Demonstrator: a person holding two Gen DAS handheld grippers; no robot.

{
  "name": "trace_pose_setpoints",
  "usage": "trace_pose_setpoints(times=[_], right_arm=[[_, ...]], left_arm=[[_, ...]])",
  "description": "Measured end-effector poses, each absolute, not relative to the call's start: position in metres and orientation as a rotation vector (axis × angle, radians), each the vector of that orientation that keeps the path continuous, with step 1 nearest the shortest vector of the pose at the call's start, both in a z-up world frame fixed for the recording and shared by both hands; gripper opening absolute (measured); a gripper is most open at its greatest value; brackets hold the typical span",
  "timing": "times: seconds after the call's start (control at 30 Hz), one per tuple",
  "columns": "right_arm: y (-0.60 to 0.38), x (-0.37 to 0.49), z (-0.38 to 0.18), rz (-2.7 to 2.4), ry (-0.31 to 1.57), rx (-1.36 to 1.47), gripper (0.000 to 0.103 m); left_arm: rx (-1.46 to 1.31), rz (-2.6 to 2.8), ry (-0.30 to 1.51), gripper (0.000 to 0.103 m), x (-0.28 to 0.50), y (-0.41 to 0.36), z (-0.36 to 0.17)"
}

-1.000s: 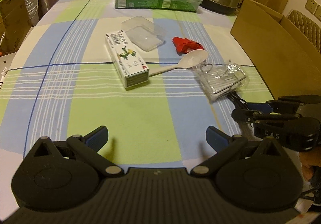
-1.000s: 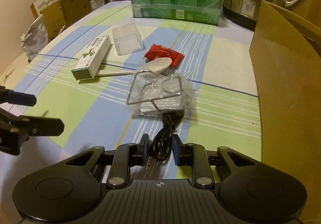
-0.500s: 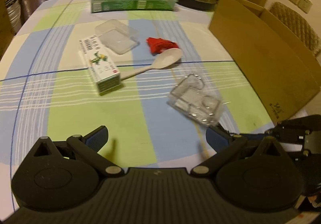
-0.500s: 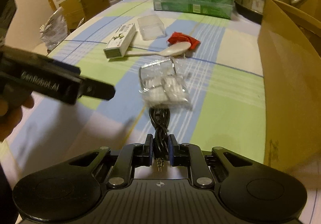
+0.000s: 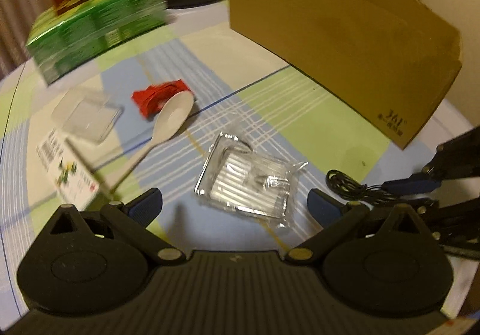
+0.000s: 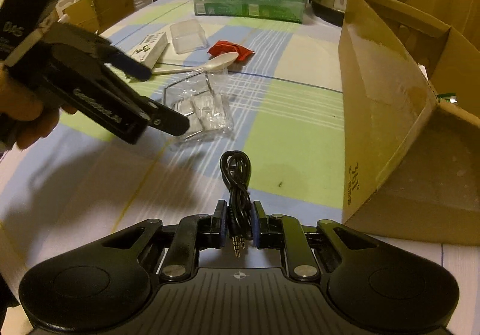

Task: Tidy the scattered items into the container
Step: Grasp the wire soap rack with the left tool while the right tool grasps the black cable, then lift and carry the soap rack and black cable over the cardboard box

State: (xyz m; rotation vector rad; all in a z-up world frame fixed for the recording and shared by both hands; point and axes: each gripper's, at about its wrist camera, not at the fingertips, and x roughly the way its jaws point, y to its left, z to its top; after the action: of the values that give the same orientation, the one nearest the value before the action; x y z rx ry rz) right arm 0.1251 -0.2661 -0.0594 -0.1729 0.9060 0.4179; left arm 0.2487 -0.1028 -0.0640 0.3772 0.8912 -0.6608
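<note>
Right now my right gripper pinches a coiled black cable between its pads, the loop sticking out ahead of the fingertips and the plugs hanging behind them. Beyond the loop lies a clear packet, with the box off to the right of my fingers. My left gripper hangs spread wide and empty, the packet just ahead, between its fingertips.
</note>
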Motion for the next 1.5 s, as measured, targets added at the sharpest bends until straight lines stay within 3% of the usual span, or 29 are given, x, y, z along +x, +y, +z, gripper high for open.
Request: trace_pose_setpoints(times=[0.13,0.2,0.23,0.3,0.57,0.63,0.7,0.8,1.2,1.33,1.43,1.5], right_arm=[[-0.265,0.124,-0.062,0.412,0.886,-0.195,0.023],[-0.266,0.124,-0.063,0.398,0.879,-0.2,0.05],[-0.267,0.124,-0.063,0.398,0.877,-0.193,0.053],[-0.267,0.125,-0.064,0.407,0.883,-0.188,0.053],[-0.263,0.127,-0.064,0.429,0.881,-0.197,0.052],[-0.262,0.127,-0.064,0.432,0.883,-0.192,0.046],[-0.261,0.125,-0.063,0.437,0.882,-0.201,0.025],[-0.259,0.12,-0.06,0.445,0.897,-0.203,0.012],[-0.271,0.075,-0.052,0.438,0.919,-0.189,0.012],[-0.271,0.068,-0.056,0.433,0.912,-0.216,0.013],[-0.272,0.068,-0.058,0.433,0.908,-0.219,0.016],[-0.272,0.07,-0.058,0.429,0.905,-0.225,0.024]], left_arm=[[0.439,-0.702,0.895,0.093,0.259,-0.111,-0.069],[0.453,-0.718,0.901,0.088,0.263,-0.114,-0.072],[0.454,-0.728,0.904,0.085,0.265,-0.115,-0.073],[0.458,-0.74,0.908,0.071,0.265,-0.116,-0.073],[0.41,-0.671,0.932,0.066,0.241,-0.104,-0.068],[0.387,-0.647,0.946,0.066,0.227,-0.098,-0.066],[0.357,-0.619,0.962,0.066,0.212,-0.092,-0.065],[0.321,-0.579,0.975,0.066,0.188,-0.086,-0.064],[0.249,-0.495,0.974,0.067,0.112,-0.081,-0.061],[0.278,-0.496,0.969,0.075,0.107,-0.083,-0.064],[0.276,-0.493,0.965,0.075,0.108,-0.082,-0.064],[0.273,-0.493,0.959,0.075,0.109,-0.082,-0.064]])
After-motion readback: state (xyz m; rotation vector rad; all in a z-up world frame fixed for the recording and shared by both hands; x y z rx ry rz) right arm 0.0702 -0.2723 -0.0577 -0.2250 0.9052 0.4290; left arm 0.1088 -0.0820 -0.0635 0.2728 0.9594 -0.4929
